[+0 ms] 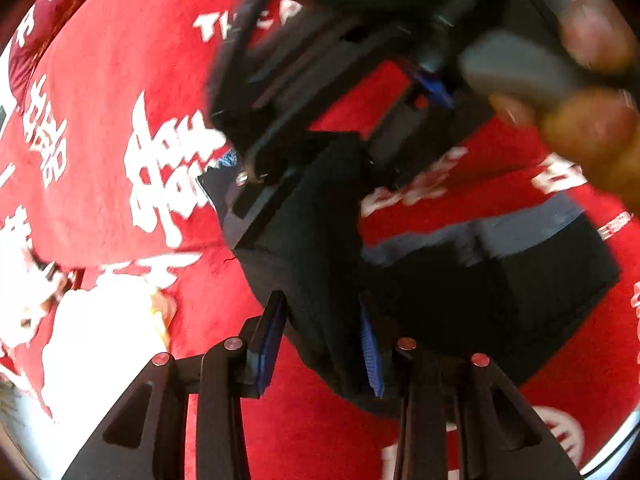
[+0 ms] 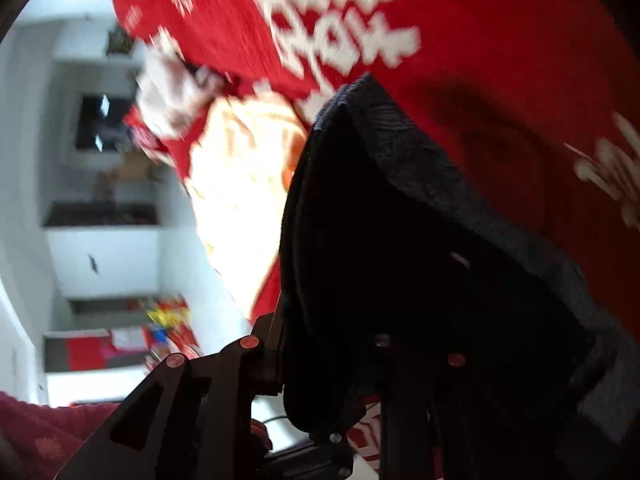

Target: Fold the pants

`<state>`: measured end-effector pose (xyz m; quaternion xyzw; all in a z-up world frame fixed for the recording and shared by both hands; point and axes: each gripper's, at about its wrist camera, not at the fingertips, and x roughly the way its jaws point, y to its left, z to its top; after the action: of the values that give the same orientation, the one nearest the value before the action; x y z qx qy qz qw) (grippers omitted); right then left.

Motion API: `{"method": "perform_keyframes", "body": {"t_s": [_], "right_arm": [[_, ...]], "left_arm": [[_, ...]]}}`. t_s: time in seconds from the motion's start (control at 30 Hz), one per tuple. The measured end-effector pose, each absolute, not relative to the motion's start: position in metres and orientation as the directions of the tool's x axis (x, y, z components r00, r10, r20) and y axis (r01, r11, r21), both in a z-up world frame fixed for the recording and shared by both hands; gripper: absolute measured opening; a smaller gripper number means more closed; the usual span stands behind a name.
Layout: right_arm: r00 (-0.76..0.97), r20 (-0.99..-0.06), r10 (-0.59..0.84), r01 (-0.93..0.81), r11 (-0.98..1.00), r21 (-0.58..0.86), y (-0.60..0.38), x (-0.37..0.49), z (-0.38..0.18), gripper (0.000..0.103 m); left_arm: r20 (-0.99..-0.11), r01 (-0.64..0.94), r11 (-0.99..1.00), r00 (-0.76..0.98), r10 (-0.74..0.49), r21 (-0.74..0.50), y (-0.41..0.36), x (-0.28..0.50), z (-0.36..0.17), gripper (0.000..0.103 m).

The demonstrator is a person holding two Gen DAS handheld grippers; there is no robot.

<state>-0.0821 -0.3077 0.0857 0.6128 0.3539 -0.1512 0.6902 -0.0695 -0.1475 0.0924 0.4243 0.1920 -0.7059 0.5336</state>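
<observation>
The dark pants (image 1: 460,288) hang above the red cloth (image 1: 100,100) with white lettering. A grey waistband (image 1: 480,236) shows on the part lying lower right. My left gripper (image 1: 324,340) is shut on a fold of the pants between its blue-padded fingers (image 1: 272,340). The right gripper (image 1: 328,120) appears blurred above it, a hand (image 1: 592,120) around its handle. In the right wrist view the pants (image 2: 400,240) drape over my right gripper (image 2: 332,360), which is shut on the fabric; its right finger is hidden by cloth.
The red cloth (image 2: 500,60) covers the surface. A white and orange patch (image 2: 240,184) lies on it by the pants. White shelves (image 2: 100,240) with coloured items stand at the left of the right wrist view.
</observation>
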Motion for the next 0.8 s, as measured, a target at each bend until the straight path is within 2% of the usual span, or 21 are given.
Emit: {"method": "perform_keyframes", "body": {"t_s": [0.17, 0.4, 0.6, 0.8], "right_arm": [[0.798, -0.600, 0.055, 0.589, 0.132, 0.797, -0.280, -0.173, 0.113, 0.028], [0.825, -0.536, -0.178, 0.547, 0.020, 0.837, -0.219, -0.319, 0.120, 0.030], [0.794, -0.525, -0.308, 0.502, -0.156, 0.851, -0.163, -0.415, 0.071, 0.030], [0.781, -0.563, -0.270, 0.482, -0.312, 0.818, -0.132, -0.452, -0.020, 0.030]], "left_arm": [[-0.795, 0.880, -0.463, -0.201, -0.572, 0.111, -0.132, -0.138, 0.124, 0.036], [-0.808, 0.768, -0.634, -0.313, -0.498, 0.093, -0.101, -0.244, 0.121, 0.037], [-0.861, 0.654, -0.748, -0.311, -0.401, 0.112, -0.065, -0.324, 0.068, 0.037], [-0.910, 0.623, -0.767, -0.216, -0.355, 0.151, -0.058, -0.338, 0.017, 0.037]]}}
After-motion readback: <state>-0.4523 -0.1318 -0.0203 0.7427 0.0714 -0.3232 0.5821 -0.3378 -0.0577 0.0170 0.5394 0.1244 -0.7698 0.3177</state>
